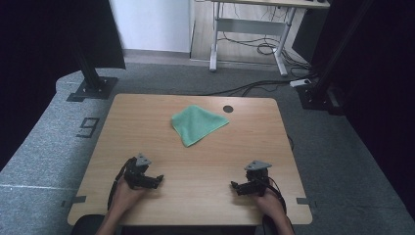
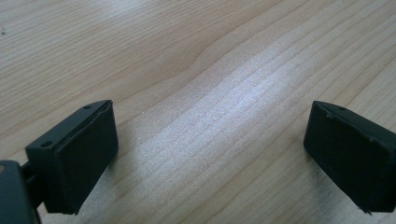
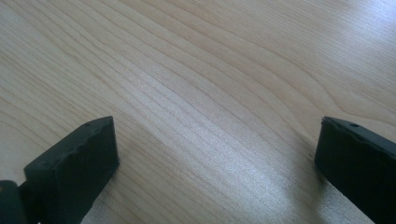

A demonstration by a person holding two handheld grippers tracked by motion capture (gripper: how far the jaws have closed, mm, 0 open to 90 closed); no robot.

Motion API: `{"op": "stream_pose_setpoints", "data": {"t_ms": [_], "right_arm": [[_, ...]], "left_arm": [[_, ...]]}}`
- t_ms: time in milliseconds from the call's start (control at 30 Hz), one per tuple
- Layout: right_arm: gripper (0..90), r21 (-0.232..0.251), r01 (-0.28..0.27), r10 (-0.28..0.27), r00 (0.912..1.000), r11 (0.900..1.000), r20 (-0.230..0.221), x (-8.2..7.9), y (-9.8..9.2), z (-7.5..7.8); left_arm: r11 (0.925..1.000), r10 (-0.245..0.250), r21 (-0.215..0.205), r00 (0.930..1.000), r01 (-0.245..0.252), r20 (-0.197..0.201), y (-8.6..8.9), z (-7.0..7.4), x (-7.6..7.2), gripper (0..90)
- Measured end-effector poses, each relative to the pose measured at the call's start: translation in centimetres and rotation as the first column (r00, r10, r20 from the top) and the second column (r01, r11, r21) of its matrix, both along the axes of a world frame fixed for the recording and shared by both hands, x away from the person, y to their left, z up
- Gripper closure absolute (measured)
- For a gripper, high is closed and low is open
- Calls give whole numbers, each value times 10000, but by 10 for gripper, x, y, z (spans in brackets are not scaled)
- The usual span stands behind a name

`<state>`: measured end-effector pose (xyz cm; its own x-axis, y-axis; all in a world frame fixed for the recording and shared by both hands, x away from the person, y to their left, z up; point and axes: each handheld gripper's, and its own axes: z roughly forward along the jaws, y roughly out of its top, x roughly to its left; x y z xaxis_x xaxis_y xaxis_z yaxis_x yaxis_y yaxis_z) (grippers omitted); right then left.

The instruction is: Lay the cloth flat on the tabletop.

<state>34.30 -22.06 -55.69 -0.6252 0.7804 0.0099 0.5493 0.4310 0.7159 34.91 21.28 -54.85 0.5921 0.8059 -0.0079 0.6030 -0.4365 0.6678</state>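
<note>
Both tools, left tool [image 1: 157, 180] and right tool [image 1: 235, 186], spread, pinch nothing; cloth [image 1: 198, 124] far off, forearms cropped.

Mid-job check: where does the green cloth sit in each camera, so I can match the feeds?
High view: the green cloth lies folded at the table's far middle, just left of the round dark hole.
Left gripper view: not in it; open jaws over bare wood.
Right gripper view: not in it; same.
Shared landmark: the wood-grain table top.

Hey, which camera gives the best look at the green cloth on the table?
The high view: the green cloth lies whole, folded, at the table's far middle. The left and right gripper views look at bare wood between open jaws.
</note>
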Motion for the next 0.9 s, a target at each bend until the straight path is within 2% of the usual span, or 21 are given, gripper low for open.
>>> {"op": "stream_pose_setpoints", "data": {"t_ms": [267,467,600,800,900], "right_arm": [[0,1,-1,1,10000,10000,0,0,0,0],[0,0,0,0,10000,10000,-1,0,0,0],[0,2,1,-1,10000,10000,-1,0,0,0],[0,0,1,-1,10000,10000,-3,0,0,0],[0,-1,-2,2,10000,10000,0,0,0,0]], "left_arm": [[9999,101,36,9998,-101,-149,0,3,-1,60],[9995,117,-295,9994,-126,-320,2,6,1,77],[9986,116,-503,9996,-129,-270,3,10,5,97],[9993,-50,-359,9998,44,-166,-2,16,11,99],[9989,-176,-447,9998,172,-80,-5,21,14,138]]}}
